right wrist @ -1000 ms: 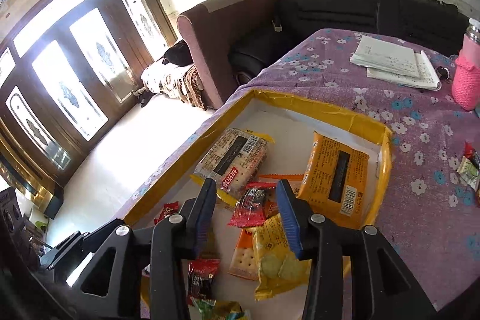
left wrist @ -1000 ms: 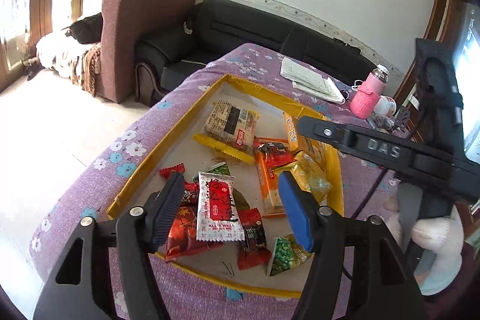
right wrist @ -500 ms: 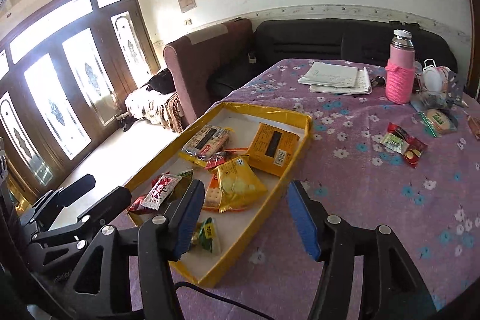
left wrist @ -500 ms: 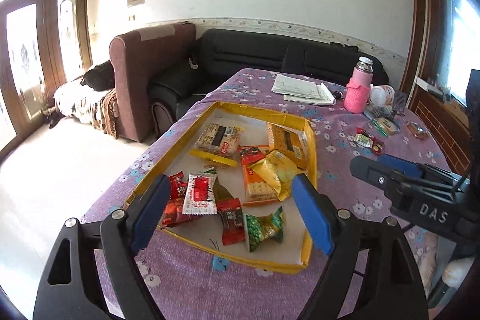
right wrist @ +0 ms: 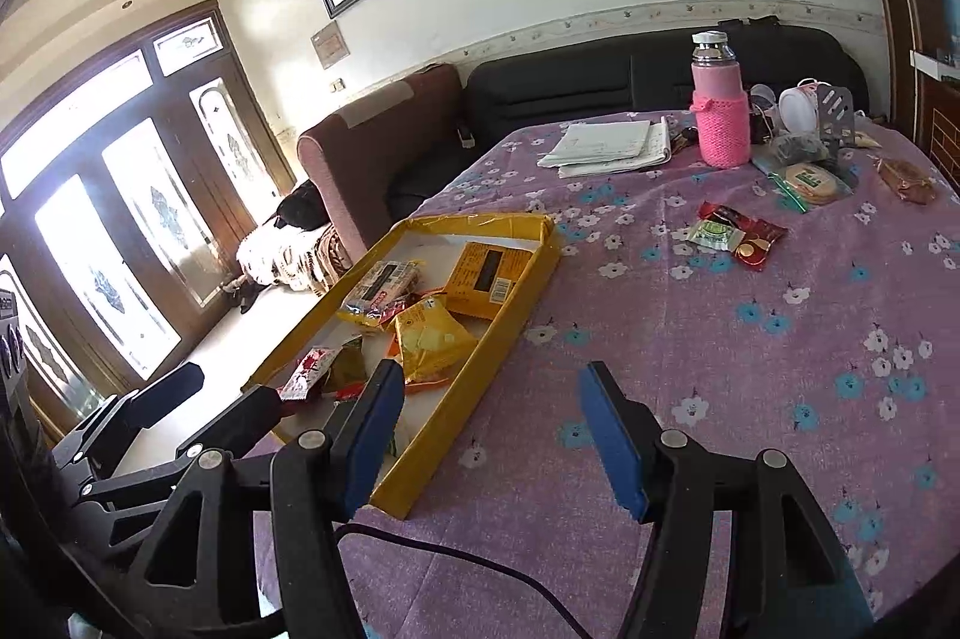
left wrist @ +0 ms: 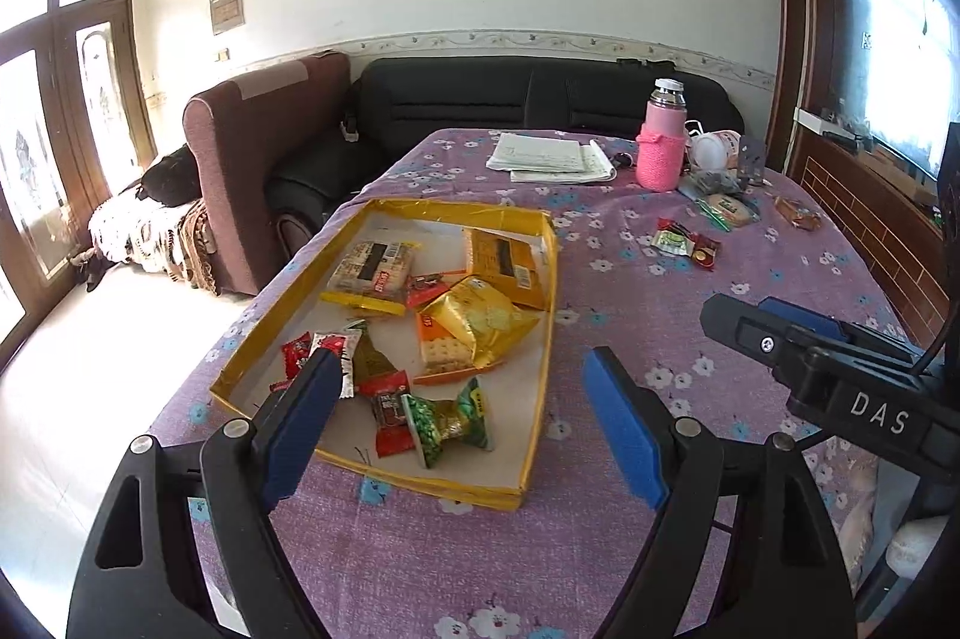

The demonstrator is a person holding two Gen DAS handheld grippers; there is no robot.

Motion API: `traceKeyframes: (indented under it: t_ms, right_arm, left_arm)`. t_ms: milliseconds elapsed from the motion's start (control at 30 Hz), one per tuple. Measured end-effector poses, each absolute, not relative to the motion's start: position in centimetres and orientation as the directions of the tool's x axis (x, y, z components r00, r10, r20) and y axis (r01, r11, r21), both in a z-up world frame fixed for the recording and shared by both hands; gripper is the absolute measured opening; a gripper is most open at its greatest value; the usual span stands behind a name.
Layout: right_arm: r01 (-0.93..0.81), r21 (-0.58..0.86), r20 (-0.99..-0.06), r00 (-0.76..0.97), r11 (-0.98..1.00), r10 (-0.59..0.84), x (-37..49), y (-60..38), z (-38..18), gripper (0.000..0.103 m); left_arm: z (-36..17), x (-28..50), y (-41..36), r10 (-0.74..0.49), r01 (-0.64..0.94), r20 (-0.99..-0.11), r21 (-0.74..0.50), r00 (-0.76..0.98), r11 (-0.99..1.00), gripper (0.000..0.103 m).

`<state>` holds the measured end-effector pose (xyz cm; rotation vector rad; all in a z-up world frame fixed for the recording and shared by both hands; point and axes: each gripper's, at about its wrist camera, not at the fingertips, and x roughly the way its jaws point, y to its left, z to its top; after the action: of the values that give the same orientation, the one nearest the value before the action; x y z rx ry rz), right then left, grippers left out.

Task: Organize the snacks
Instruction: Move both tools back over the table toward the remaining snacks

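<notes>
Left gripper [left wrist: 462,423]: fingers spread wide, nothing between the blue pads [left wrist: 624,429]. It occupies the lower centre of the left wrist view, held above the purple floral tablecloth [left wrist: 690,279]. The left pad overlaps the near left corner of the yellow tray [left wrist: 543,381] in the frame; contact cannot be determined.

Right gripper [right wrist: 489,435]: likewise released and holding nothing. It fills the lower centre of the right wrist view, above bare cloth just right of the tray's near corner. Its black body, marked DAS, appears at the right edge of the left wrist view. A black cable [right wrist: 480,573] crosses the cloth below it.

Tray contents, near to far, left wrist view:
- green twist-wrapped packet [left wrist: 447,420], nearest, at the frame centre;
- small red packets [left wrist: 390,393], just left of it;
- red-and-white sachet [left wrist: 336,345], partly behind the left pad;
- crumpled yellow bag [left wrist: 480,321], lying on an orange cracker pack [left wrist: 441,354];
- clear-wrapped biscuit block [left wrist: 372,270], far left of the tray;
- orange box [left wrist: 501,267], leaning against the tray's right wall.

Outside the tray, right of centre: a cluster of green and red packets [left wrist: 687,243] on the cloth. Farther, toward the upper right: a round wrapped biscuit [left wrist: 729,210] and a brown wrapped item [left wrist: 798,214]. At the table's far end: papers [left wrist: 549,158] and a pink-sleeved bottle [left wrist: 662,136]. Behind the table: a black sofa [left wrist: 480,99].
</notes>
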<state>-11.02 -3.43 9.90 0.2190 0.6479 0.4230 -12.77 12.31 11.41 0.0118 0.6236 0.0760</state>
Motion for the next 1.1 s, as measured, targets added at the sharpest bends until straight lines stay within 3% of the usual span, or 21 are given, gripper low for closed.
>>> traceKeyframes:
  t_ms: [700, 933, 1100]
  right_arm:
    - [-0.24, 0.375, -0.501, 0.76, 0.895, 0.414, -12.1, -9.2, 10.2, 0.063]
    - [-0.131, 0.317, -0.545, 0.786, 0.939, 0.293, -10.7, -14.5, 10.5, 0.064]
    - [-0.04, 0.315, -0.59, 0.774, 0.948, 0.229, -6.6, -19.6, 10.5, 0.065]
  left_arm:
    - [11.1, -12.8, 8.7, 0.03, 0.011, -0.618, 0.064, 0.786, 0.998, 0.083]
    - [11.9, -10.1, 8.4, -0.226, 0.168, -0.685, -0.152, 0.693, 0.974, 0.083]
    - [13.5, -6.3, 7.3, -0.285, 0.212, -0.676, -0.191, 0.679, 0.958, 0.083]
